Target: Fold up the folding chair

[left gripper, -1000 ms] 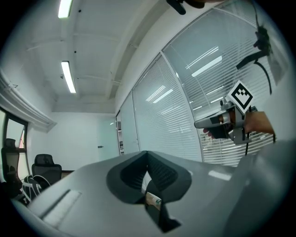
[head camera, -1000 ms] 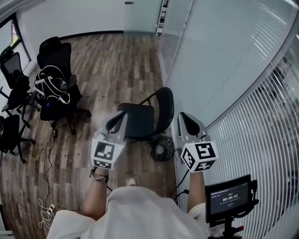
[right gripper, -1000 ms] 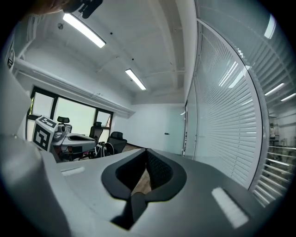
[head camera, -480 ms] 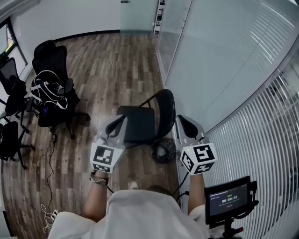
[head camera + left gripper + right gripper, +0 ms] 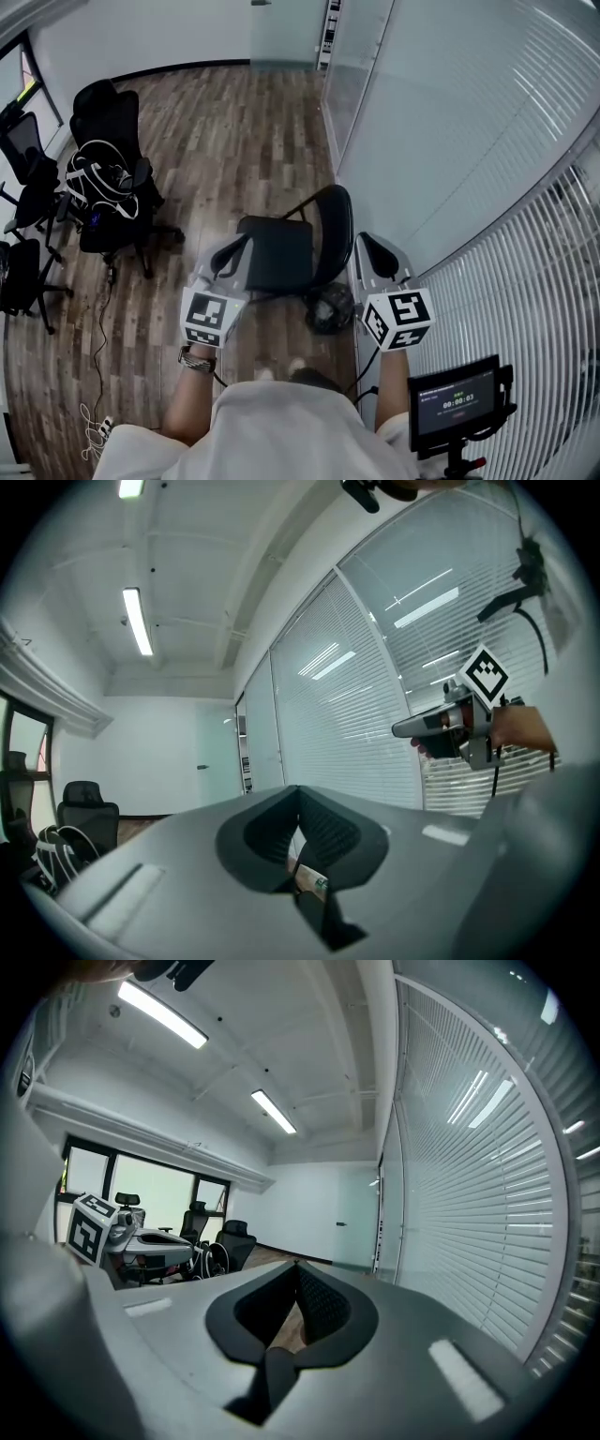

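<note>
Black folding chair (image 5: 281, 251): stands unfolded on the wood-plank floor (image 5: 234, 131), close beside the frosted glass wall (image 5: 422, 141). The seat is flat and the curved backrest (image 5: 336, 225) is on the wall side.
Left gripper (image 5: 236, 251): jaws pressed together with nothing between them, held out level toward the chair's left side.
Right gripper (image 5: 373, 249): jaws also closed on nothing, held by the backrest's right edge in the head view.
Handling: stiff seat on a thin tube frame. It is probably light, but it is likely to skid on the smooth planks, and the hinges could pinch.
Where to hold: one gripper on the seat's front edge to swing it up, the other on the backrest's top rim as a steadying hold. Both need to open first.
</note>
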A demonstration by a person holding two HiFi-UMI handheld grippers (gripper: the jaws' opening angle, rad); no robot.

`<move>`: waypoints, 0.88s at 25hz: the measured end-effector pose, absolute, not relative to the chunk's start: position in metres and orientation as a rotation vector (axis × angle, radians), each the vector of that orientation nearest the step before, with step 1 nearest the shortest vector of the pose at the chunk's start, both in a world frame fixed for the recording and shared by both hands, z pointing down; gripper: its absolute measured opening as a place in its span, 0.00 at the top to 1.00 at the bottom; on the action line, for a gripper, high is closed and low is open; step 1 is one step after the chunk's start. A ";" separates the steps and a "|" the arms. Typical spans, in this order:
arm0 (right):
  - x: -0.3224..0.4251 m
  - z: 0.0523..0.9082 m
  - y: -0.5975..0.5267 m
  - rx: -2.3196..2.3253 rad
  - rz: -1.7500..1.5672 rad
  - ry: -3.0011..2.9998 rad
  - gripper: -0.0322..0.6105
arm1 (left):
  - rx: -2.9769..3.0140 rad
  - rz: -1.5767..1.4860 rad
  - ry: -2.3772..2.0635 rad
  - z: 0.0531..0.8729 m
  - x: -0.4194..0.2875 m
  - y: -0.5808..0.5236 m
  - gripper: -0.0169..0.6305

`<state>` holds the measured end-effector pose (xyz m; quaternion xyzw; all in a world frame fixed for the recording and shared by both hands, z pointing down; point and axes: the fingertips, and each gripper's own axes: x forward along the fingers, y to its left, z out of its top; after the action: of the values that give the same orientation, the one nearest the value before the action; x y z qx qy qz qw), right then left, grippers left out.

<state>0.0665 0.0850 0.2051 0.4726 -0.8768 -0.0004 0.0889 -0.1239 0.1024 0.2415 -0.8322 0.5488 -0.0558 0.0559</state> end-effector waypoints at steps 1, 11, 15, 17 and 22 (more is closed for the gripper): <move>0.068 0.205 0.078 1.399 0.006 -2.616 0.95 | -2.525 -0.176 1.687 0.243 -0.125 0.096 0.97; 0.109 0.226 0.029 1.356 0.141 -2.655 0.94 | -2.507 -0.358 1.877 0.273 -0.112 0.067 0.97; 0.119 0.239 0.028 1.339 0.204 -2.632 0.91 | -2.523 -0.297 1.928 0.277 -0.110 0.078 0.99; 0.122 0.247 0.027 1.343 0.231 -2.620 0.90 | -2.521 -0.307 1.957 0.286 -0.112 0.081 0.99; 0.121 0.267 0.015 1.323 0.283 -2.584 0.86 | -2.522 -0.318 1.997 0.303 -0.120 0.076 0.96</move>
<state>0.1211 0.0146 0.2667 0.4506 -0.8804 0.0964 0.1121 -0.1198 0.0755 0.3028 -0.7793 0.6172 -0.0983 -0.0458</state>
